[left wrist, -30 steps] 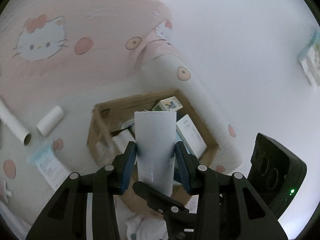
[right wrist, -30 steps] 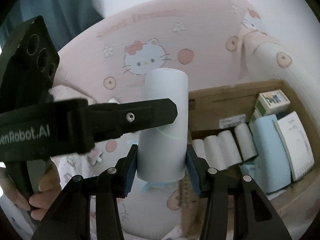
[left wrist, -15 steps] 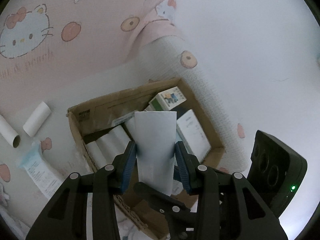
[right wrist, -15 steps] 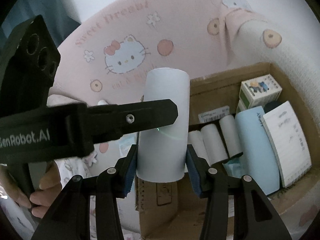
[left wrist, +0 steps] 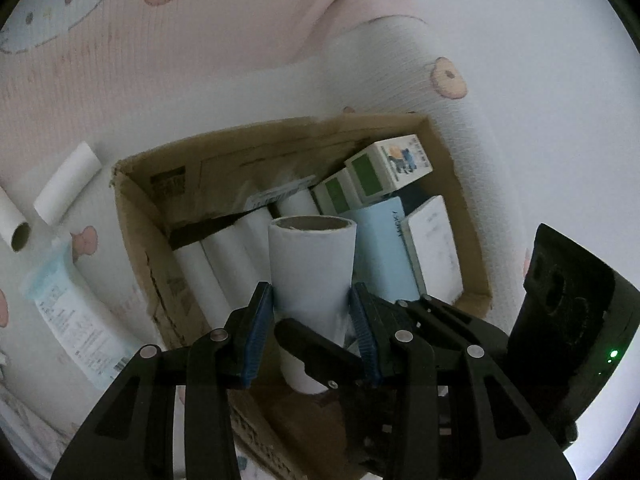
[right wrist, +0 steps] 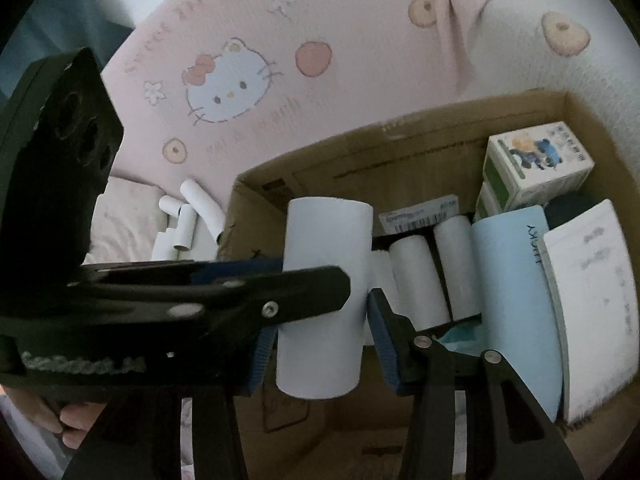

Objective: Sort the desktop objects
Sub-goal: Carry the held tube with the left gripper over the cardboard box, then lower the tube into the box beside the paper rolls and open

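Mid-task, box (left wrist: 132, 216) partly filled. Both grippers are clamped on the same white roll (left wrist: 312, 268): left gripper (left wrist: 312, 320) pinches it low, right gripper (right wrist: 320, 332) grips it across the middle, jaws tight on the paper on both sides. Roll is held upright, above the box's near-left area, not yet set down. Already in the box: a row of rolls (right wrist: 412, 280) lying side by side, a blue pack (right wrist: 516, 300), a white pad (right wrist: 588, 320), two green-and-white cartons (left wrist: 388, 168) stacked at the far corner. Still out on the Hello Kitty bedding (right wrist: 224, 84): two rolls (left wrist: 64, 188) left of the box in the left view, a small cluster of rolls (right wrist: 188, 216) in the right view (may overlap, can't tell), plus a wipes pack (left wrist: 76, 320) beside the box. My read: roughly half done; next is to lay this roll next to the row, then fetch the loose ones.
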`<action>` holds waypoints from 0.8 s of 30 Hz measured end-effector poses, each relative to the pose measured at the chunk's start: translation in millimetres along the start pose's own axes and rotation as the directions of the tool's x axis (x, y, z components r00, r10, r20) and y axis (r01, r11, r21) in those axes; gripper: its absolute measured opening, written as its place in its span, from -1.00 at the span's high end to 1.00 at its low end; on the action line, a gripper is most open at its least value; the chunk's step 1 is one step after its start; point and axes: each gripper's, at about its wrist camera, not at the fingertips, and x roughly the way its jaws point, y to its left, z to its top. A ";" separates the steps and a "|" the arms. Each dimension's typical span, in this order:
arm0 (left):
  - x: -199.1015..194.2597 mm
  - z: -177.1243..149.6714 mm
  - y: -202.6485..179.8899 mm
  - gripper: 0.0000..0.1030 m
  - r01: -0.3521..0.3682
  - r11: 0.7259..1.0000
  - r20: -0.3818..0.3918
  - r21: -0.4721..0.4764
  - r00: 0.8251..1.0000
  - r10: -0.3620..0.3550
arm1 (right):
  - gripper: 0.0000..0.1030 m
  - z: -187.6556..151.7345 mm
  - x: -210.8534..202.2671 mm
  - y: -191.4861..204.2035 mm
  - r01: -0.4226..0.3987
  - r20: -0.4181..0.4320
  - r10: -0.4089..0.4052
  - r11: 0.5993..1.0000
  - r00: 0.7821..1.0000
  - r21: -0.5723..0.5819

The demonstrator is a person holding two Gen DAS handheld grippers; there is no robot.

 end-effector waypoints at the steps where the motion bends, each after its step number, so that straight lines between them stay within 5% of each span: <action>1: 3.7 2.0 0.6 0.16 -0.007 1.000 -0.011 -0.007 1.000 0.007 | 0.18 1.7 4.8 -1.9 0.003 -0.011 -0.003 1.000 1.000 -0.004; 7: 11.9 11.7 -23.4 0.16 -0.134 0.987 -0.039 0.087 0.990 0.138 | 0.20 13.0 23.9 -12.4 -0.010 -0.054 0.011 1.000 0.998 0.014; 10: 10.0 15.9 -24.0 0.16 -0.130 0.988 -0.056 0.082 0.989 0.135 | 0.20 17.1 27.0 -22.0 -0.047 -0.056 0.051 0.997 0.997 0.060; 16: -16.0 21.2 -12.0 0.16 -0.108 0.992 0.009 0.057 0.994 0.108 | 0.20 13.3 50.7 -34.0 0.048 -0.168 -0.033 0.995 0.985 0.086; 20: -25.3 24.9 3.4 0.79 -0.100 0.994 0.021 0.053 0.995 0.099 | 0.20 18.2 64.9 -28.9 0.093 -0.237 -0.074 0.993 0.969 0.068; 24: -26.6 26.5 16.4 0.79 -0.065 0.997 0.029 0.034 0.998 0.064 | 0.20 24.9 80.6 -18.8 0.086 -0.284 -0.070 0.995 0.956 0.043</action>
